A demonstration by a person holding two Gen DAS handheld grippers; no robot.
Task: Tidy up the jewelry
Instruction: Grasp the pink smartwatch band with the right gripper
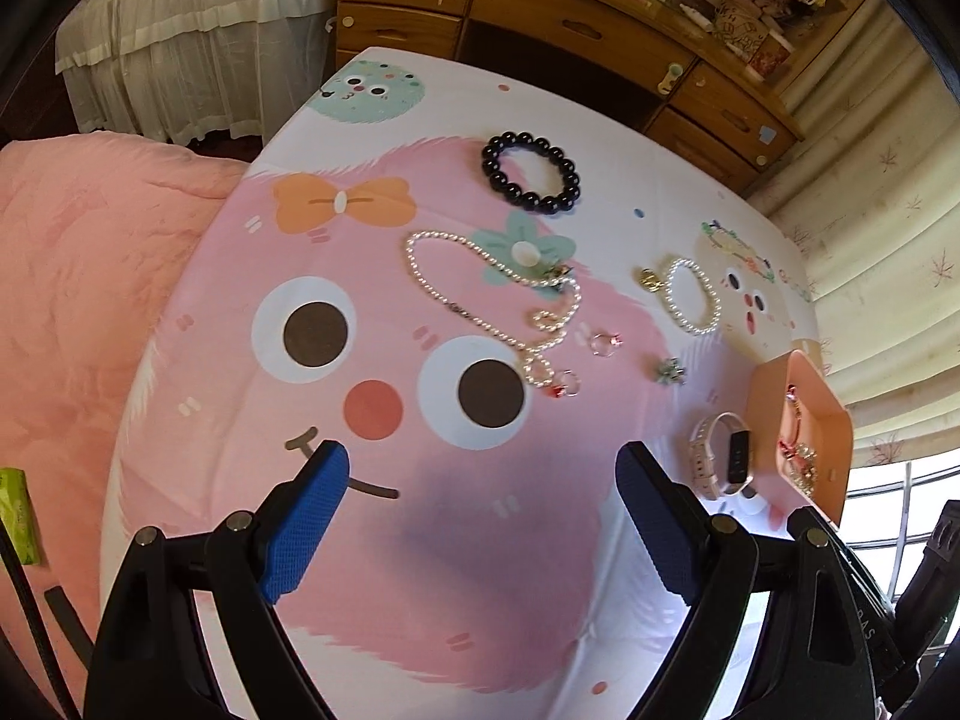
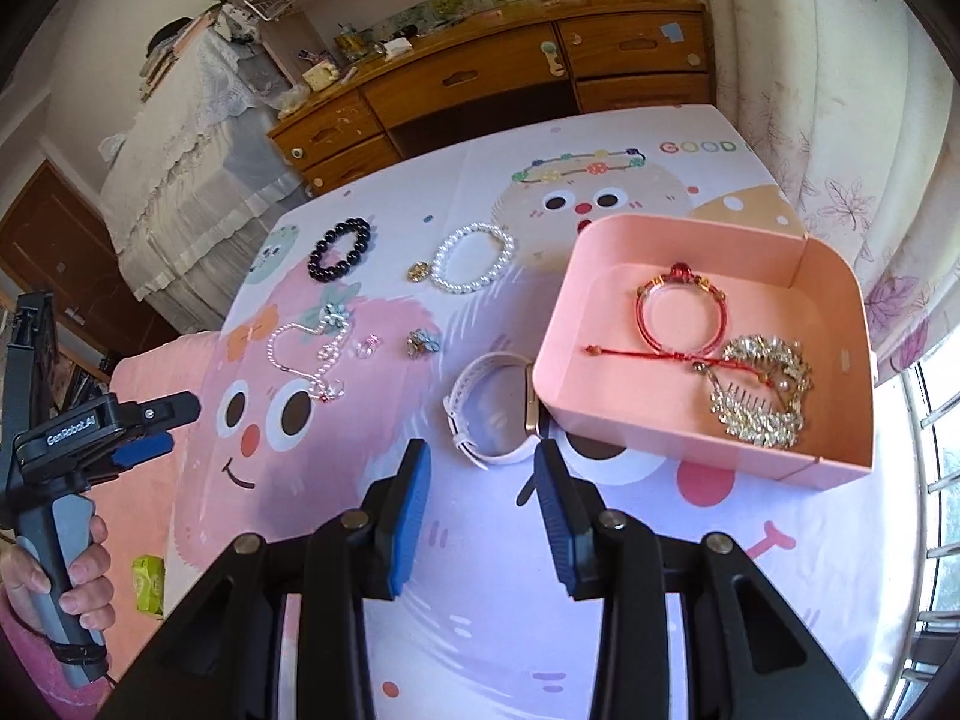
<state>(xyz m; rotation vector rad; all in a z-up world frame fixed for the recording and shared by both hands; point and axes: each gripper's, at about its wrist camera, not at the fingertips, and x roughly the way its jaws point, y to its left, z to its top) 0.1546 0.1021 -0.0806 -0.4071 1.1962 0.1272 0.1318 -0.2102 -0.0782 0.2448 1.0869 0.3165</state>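
Observation:
A pink box (image 2: 840, 324) holds a red bangle (image 2: 681, 315) and a gold hair comb (image 2: 762, 390); it also shows in the left wrist view (image 1: 831, 420). A white watch (image 2: 486, 414) lies beside the box, just ahead of my open, empty right gripper (image 2: 483, 468). On the cloth lie a black bead bracelet (image 1: 531, 171), a pearl necklace (image 1: 498, 300), a pearl bracelet (image 1: 693, 297), a gold charm (image 1: 650, 280), rings (image 1: 605, 343) and a small brooch (image 1: 671, 371). My left gripper (image 1: 483, 480) is open and empty above the cartoon face. It also shows in the right wrist view (image 2: 150, 441).
The table carries a cartoon-print cloth (image 1: 420, 570). A pink quilt (image 1: 78, 300) lies to its left. A wooden desk with drawers (image 2: 510, 78) stands behind. Curtains (image 2: 810, 90) and a window (image 2: 936, 510) are at the right. A green packet (image 2: 148, 585) lies on the quilt.

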